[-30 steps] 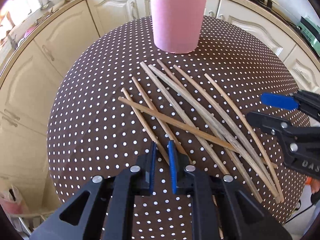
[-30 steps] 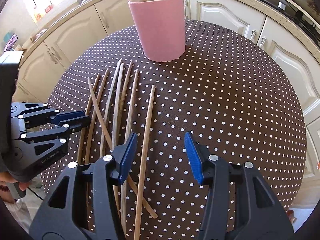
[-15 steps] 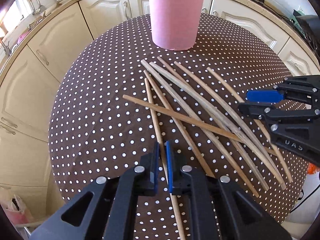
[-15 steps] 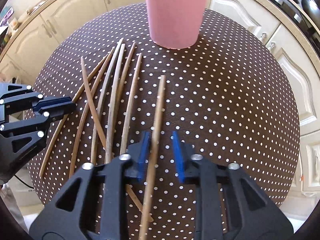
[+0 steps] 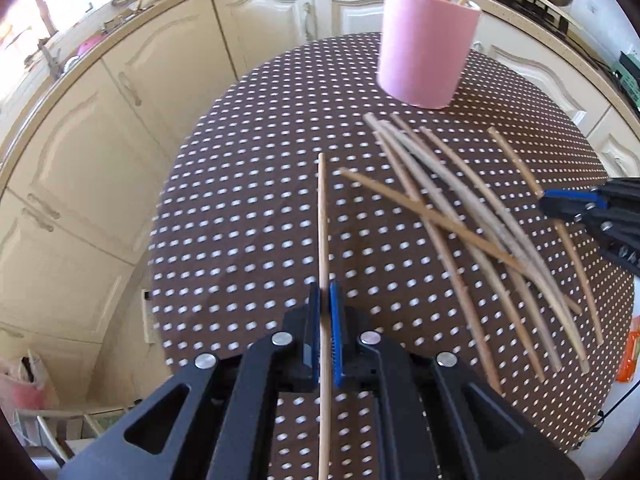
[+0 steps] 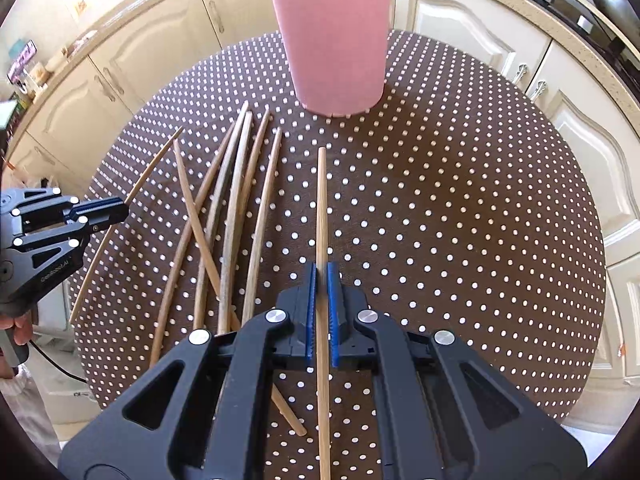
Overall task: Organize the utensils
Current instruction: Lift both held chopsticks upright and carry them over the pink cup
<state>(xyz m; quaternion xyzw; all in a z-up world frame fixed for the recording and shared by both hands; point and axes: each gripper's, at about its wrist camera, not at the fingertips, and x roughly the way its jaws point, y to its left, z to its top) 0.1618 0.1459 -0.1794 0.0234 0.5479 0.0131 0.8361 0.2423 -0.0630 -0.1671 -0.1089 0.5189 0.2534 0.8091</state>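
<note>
Since before, each claw (image 5: 325, 300) (image 6: 322, 280) has clamped 1 chopstick (image 5: 322, 216) (image 6: 321, 208).

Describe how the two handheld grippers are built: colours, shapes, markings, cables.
Both the left gripper and the right gripper have matte black angular bodies with triangular cut-outs and round silver rivets. Their flat fingers carry ribbed blue pads. Seen from the right wrist, the left one bears small white lettering, too small to read, and a black cable trails below it.
</note>
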